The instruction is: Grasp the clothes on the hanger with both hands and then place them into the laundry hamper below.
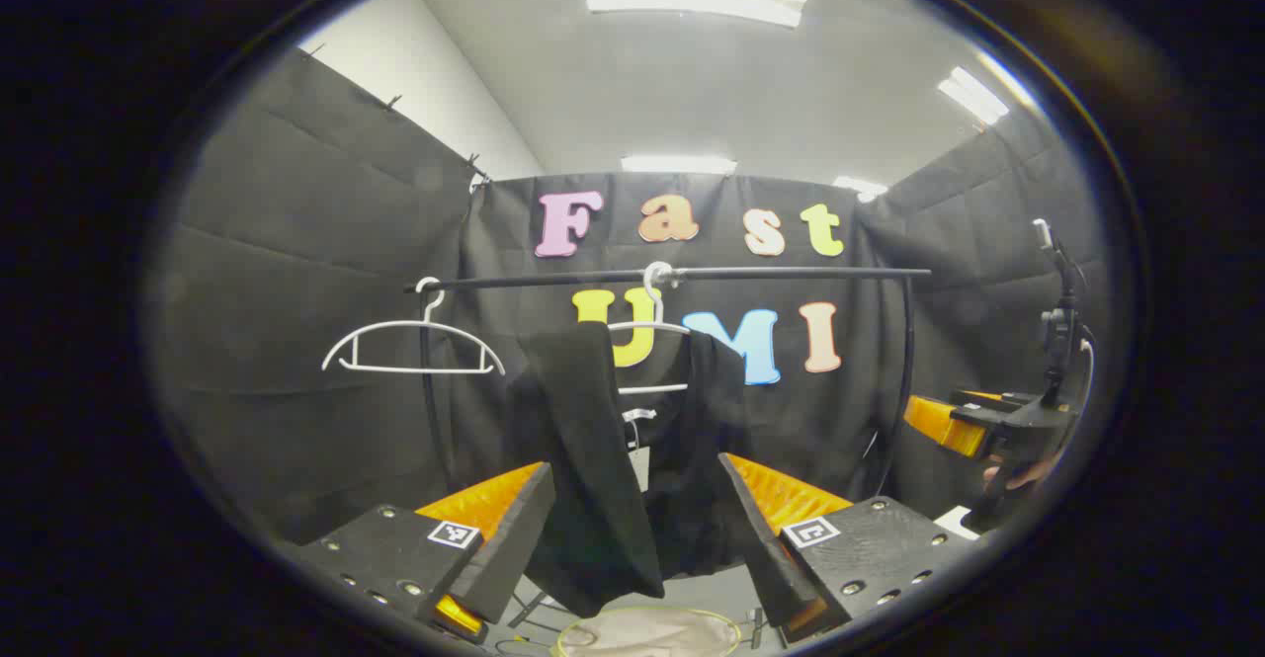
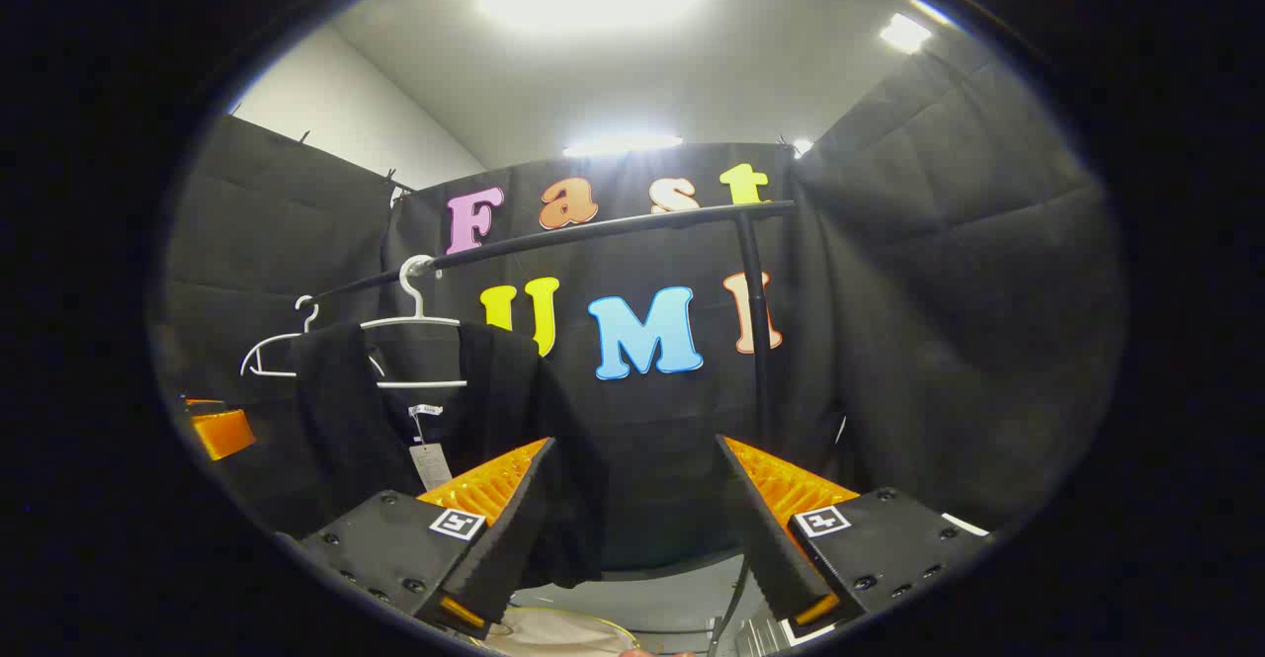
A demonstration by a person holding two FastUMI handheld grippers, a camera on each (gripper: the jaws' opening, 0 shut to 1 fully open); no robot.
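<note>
Item: black garment (image 1: pixel 593 440), soft, limp and light, draped on a white hanger (image 1: pixel 647 331), ahead between the left gripper (image 1: pixel 632 538)'s parted jaws. Right gripper (image 2: pixel 632 529) jaws also apart, garment ahead-left. Best taken at both shoulders; hamper (image 1: pixel 647 632) below.

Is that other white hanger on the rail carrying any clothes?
No, the empty hanger hangs bare on the rail, left of the black garment.

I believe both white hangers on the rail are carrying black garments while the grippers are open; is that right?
Not quite: only one white hanger carries the black garment; the other hanger hangs bare on the rail, as the left gripper view shows. Both grippers are open.
</note>
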